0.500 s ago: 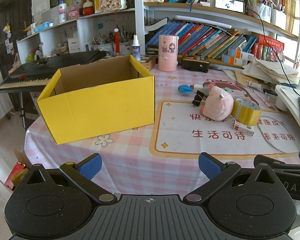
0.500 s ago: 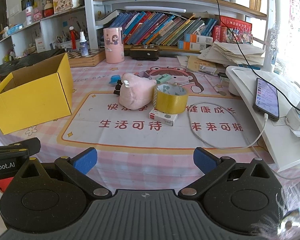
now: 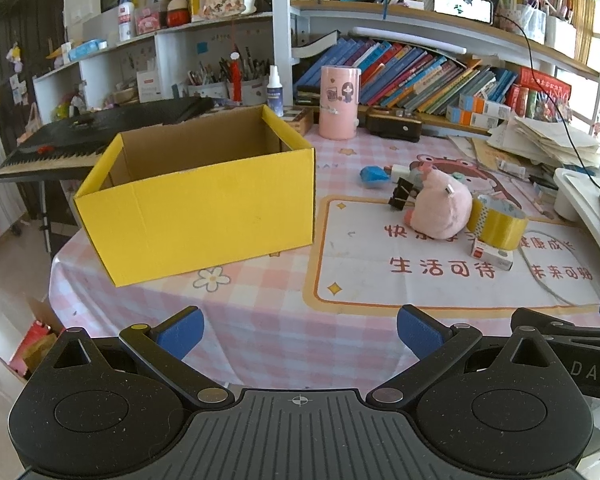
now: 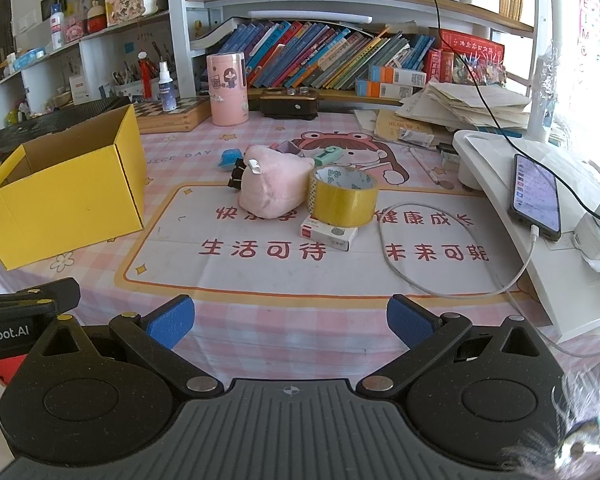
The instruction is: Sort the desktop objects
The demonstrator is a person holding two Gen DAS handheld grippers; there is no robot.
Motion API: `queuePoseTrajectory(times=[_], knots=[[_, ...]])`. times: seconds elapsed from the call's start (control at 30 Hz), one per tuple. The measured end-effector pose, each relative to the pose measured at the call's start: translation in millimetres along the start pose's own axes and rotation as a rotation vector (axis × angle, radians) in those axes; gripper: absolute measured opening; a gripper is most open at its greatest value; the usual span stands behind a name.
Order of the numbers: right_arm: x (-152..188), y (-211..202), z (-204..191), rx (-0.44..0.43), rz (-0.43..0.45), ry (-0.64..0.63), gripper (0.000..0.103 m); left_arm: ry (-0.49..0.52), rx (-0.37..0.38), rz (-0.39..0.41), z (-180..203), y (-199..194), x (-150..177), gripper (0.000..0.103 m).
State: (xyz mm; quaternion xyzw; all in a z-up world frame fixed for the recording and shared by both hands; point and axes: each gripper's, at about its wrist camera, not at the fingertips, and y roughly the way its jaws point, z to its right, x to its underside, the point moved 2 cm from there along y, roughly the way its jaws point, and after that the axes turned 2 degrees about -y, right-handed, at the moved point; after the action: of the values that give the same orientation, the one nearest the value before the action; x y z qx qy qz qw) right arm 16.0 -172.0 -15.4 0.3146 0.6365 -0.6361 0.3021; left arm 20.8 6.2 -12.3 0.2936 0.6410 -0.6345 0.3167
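An open yellow cardboard box (image 3: 204, 208) stands on the table's left; it also shows in the right wrist view (image 4: 68, 196). To its right lie a pink plush toy (image 4: 274, 186), a yellow tape roll (image 4: 342, 200), a small white and red box (image 4: 328, 235), black binder clips (image 3: 401, 197) and a blue object (image 3: 374, 175). The plush (image 3: 440, 208) and tape roll (image 3: 498, 222) also show in the left wrist view. My left gripper (image 3: 300, 330) is open and empty above the table's near edge. My right gripper (image 4: 288, 322) is open and empty, well short of the objects.
A white charging cable (image 4: 440, 280) loops on the mat. A phone (image 4: 536, 196) lies on a white stand at the right. A pink cylinder (image 4: 226, 88), bookshelves and paper stacks line the back. A keyboard (image 3: 80, 140) stands behind the box.
Both views have shifted very slightly; nothing on the table has moved and both grippers stay open.
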Motion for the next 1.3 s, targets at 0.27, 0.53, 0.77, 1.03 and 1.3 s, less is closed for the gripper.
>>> queuePoseTrajectory(times=[0.27,0.53,0.77,1.03,1.3], knots=[[1.1,-1.3,-0.1,0.002,-0.003,-0.005,0.103,0.023,0.002,-0.001,1.2,1.1,-0.4,0.103],[2.5,3.0,-3.0,0.006,0.004,-0.005,0.103,0.038,-0.002,-0.017,2.4,4.0,1.7,0.103],[2.4,2.4,-3.7,0.002,0.01,-0.02,0.103,0.032,-0.005,-0.039,2.5,7.5,4.3,0.103],[2.1,2.6,-4.4,-0.005,0.004,-0.023,0.103,0.018,0.011,-0.052,-1.9,6.9,5.2,0.103],[0.8,3.2,-6.5,-0.021,0.008,-0.016,0.103,0.03,-0.011,-0.032,-3.4,5.1,2.7,0.103]])
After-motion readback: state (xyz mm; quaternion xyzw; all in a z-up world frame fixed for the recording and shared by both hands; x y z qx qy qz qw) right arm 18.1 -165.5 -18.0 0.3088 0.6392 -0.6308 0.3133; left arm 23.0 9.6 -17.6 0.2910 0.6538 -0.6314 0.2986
